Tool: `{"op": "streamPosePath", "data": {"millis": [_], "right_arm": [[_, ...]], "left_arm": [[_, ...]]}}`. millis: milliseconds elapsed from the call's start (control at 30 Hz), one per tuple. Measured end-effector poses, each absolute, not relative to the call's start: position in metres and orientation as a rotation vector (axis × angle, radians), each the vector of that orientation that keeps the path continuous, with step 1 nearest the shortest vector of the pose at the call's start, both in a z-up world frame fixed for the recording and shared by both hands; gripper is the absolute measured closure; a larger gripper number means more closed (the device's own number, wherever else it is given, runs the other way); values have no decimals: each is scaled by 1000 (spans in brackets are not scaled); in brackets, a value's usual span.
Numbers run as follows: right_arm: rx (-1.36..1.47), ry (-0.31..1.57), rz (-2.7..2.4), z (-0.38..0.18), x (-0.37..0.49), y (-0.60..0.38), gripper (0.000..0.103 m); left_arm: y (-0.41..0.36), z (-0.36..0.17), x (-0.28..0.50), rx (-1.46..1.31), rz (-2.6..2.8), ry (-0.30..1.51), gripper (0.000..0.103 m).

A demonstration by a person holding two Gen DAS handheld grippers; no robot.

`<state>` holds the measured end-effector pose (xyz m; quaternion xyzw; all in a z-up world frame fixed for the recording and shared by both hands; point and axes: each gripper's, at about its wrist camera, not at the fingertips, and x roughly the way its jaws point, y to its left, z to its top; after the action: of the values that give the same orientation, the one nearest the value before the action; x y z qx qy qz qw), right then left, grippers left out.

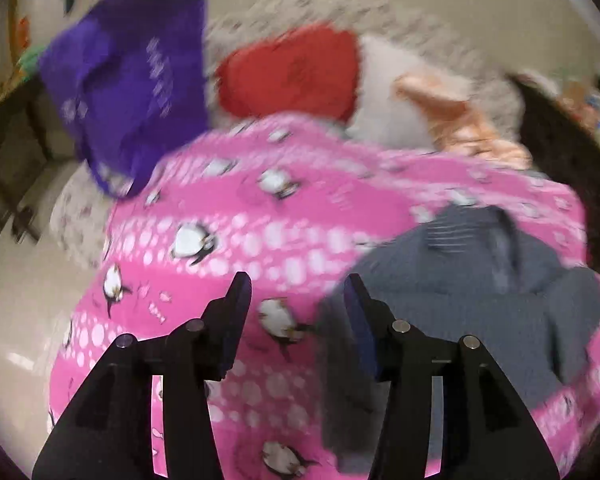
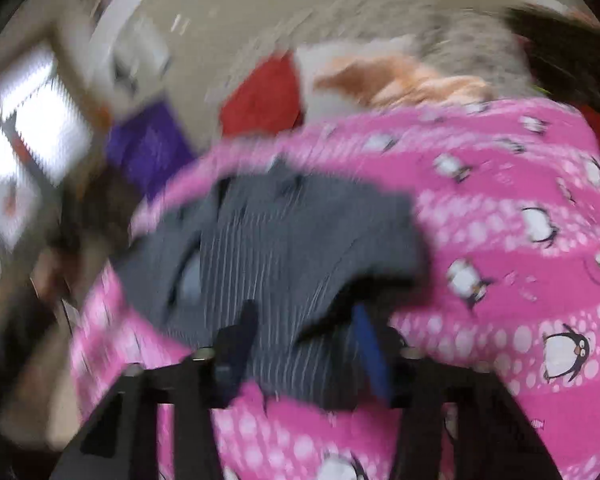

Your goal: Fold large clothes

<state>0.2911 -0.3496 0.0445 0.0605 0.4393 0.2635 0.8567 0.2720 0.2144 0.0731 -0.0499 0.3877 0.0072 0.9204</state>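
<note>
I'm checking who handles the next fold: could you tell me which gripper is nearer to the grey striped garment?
Right. The right gripper hangs directly over the grey striped garment, fabric showing between its fingers. The left gripper is over the pink penguin blanket, beside the garment's edge.

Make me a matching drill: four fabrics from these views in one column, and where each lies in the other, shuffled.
Things:
1. grey shirt
2. pink blanket
3. purple cloth
4. red cloth

Places:
A. far left, overlapping the penguin print's far corner
B. spread widest, under the striped garment
C. on top of the penguin print, nearest the tools
D. beyond the penguin print, beside a white and orange fabric

Pairs: 1-C, 2-B, 3-A, 4-D
</note>
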Motion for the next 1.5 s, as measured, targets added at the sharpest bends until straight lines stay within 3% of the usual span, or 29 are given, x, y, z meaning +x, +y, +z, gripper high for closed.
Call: {"op": "streamPosePath", "data": {"millis": [100,300,400,700,833,1000,1233,1500], "right_arm": [[49,1020,503,17,291,-340,72],[32,1022,462,-14,300,-333,74],[29,1014,448,-21,316,-324,74],[113,934,438,-8,350,-312,73],[9,1013,409,-23,347,-302,73],[-7,1004,422,-14,359,-299,73],[328,792,374,45,446,-327,73],[266,750,350,60,438,-321,73]], "left_arm": [[180,74,228,-8,-98,807,67],[151,-16,187,-6,-121,1023,74],[151,-38,195,-59,-87,1022,74],[133,3,213,-62,-140,889,74],[143,-31,234,-82,-140,1022,72],[135,-8,261,-68,-130,968,72],[140,38,358,-92,-116,854,77],[151,51,350,-252,-131,877,77]]}}
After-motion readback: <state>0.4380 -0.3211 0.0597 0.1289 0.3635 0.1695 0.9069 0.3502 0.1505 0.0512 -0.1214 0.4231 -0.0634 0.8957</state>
